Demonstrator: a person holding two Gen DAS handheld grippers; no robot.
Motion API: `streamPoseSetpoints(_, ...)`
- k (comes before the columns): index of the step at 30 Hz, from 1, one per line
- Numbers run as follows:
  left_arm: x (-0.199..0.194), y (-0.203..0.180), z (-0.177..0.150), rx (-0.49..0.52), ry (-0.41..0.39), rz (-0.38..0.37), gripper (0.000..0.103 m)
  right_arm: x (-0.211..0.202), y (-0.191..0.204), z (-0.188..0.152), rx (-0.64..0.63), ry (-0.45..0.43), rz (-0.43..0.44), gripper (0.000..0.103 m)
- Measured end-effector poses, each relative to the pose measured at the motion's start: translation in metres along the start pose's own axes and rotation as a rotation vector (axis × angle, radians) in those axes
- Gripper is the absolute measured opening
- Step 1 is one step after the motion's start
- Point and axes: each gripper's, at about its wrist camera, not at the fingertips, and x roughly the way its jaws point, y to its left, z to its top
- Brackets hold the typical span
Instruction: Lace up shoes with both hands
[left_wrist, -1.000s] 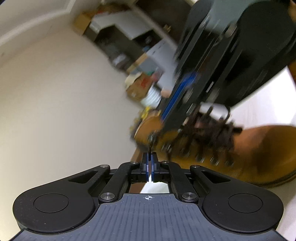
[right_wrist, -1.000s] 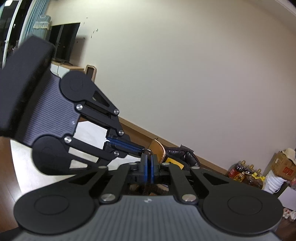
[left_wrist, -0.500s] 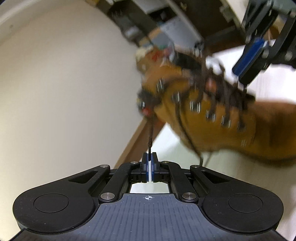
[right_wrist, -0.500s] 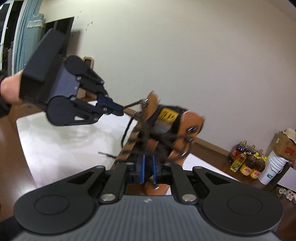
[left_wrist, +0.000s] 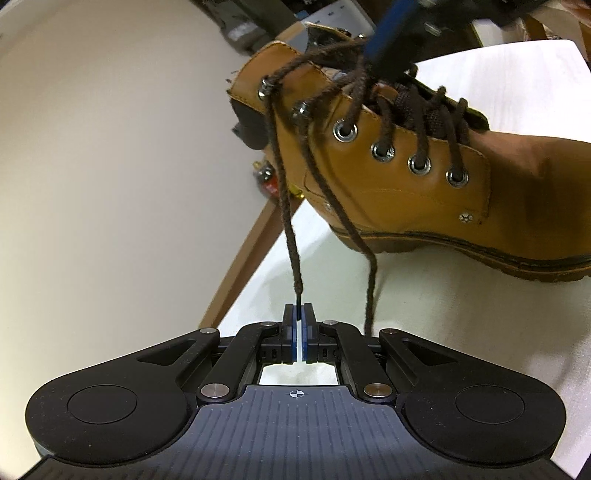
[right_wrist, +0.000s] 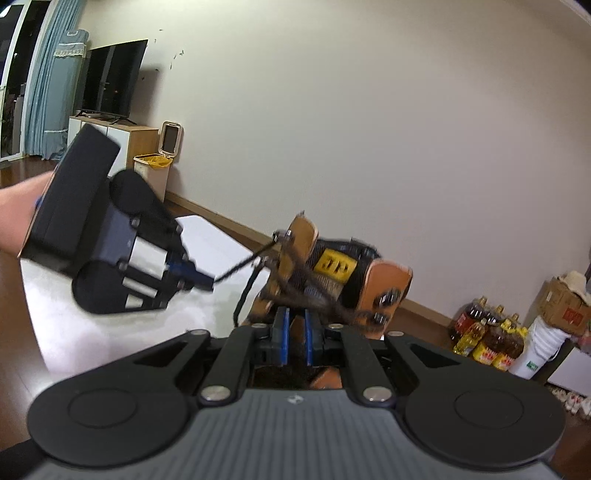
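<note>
Left gripper clamped on tip of dark brown lace, running taut up to tan leather boot on white counter; right gripper narrowly parted at boot's tongue.

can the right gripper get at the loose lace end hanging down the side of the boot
Probably yes. The right hand-held gripper is open over the boot top and holds nothing. The loose lace hangs free down the side, beside the lace end pinched by the left hand-held gripper, which sits close by.
</note>
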Motion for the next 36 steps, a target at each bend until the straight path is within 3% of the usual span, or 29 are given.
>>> streamPoseSetpoints(7, -0.005, -0.004, -0.003, 0.009, -0.003, -0.023, 0.002, 0.005, -0.005, 0.013, -0.022, -0.03, -0.041, 0.009)
streamPoseSetpoints(18, -0.019, -0.002, -0.006, -0.043, -0.008, -0.036, 0.003, -0.006, 0.008, 0.006, 0.046, 0.005, 0.04, 0.009)
streamPoseSetpoints(26, -0.04, -0.003, -0.024, -0.102, 0.035, -0.057, 0.006, -0.009, 0.013, 0.0, 0.087, 0.027, 0.067, 0.009)
streamPoseSetpoints(31, -0.057, 0.008, -0.02, -0.209, -0.043, -0.121, 0.007, -0.011, 0.008, -0.006, 0.134, 0.037, 0.061, 0.01)
streamPoseSetpoints(36, -0.064, 0.012, -0.002, -0.237, -0.113, -0.14, 0.007, -0.01, 0.005, -0.017, 0.182, 0.057, 0.05, 0.01)
